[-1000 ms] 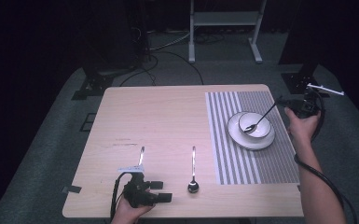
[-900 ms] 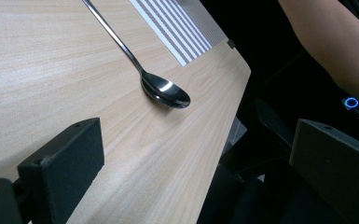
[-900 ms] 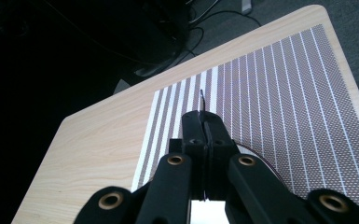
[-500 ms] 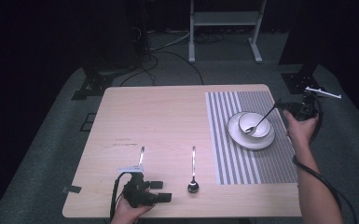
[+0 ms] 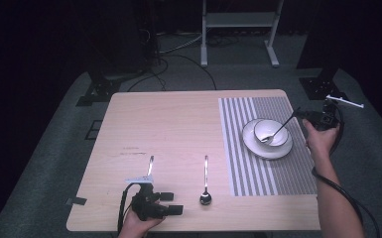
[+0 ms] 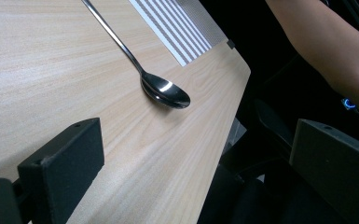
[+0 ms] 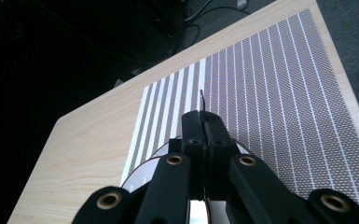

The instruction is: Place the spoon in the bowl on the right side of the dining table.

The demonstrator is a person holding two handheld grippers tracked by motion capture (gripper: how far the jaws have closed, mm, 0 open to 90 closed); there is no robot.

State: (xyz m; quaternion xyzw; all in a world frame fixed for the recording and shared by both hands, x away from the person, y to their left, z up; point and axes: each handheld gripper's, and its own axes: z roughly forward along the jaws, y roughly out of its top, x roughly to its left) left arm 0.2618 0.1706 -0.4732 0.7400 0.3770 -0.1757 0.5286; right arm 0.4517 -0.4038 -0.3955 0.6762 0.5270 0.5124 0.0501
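A white bowl point(image 5: 272, 132) sits on a white plate point(image 5: 252, 144) on the striped placemat point(image 5: 258, 168). My right gripper point(image 5: 301, 114) is shut on the handle of a spoon point(image 5: 278, 130) whose scoop end rests inside the bowl. In the right gripper view the shut jaws point(image 7: 200, 117) pinch the thin handle, and its tip point(image 7: 201, 99) sticks out past them. My left gripper point(image 5: 173, 203) stands open near the table's front edge, with nothing between its jaws. A second spoon point(image 5: 206, 184) lies just to its right, seen close up as a shiny spoon point(image 6: 164, 91).
A thin silver utensil point(image 5: 150, 166) lies just beyond the left gripper. The wooden table point(image 5: 168, 124) ends close to that gripper. A person's forearm point(image 6: 326, 46) crosses the upper right of the left gripper view. Dark stands and cables sit behind the table.
The right hand has shifted slightly toward the near side, and the spoon's scoop has slid a little within the bowl. The left gripper has not moved.
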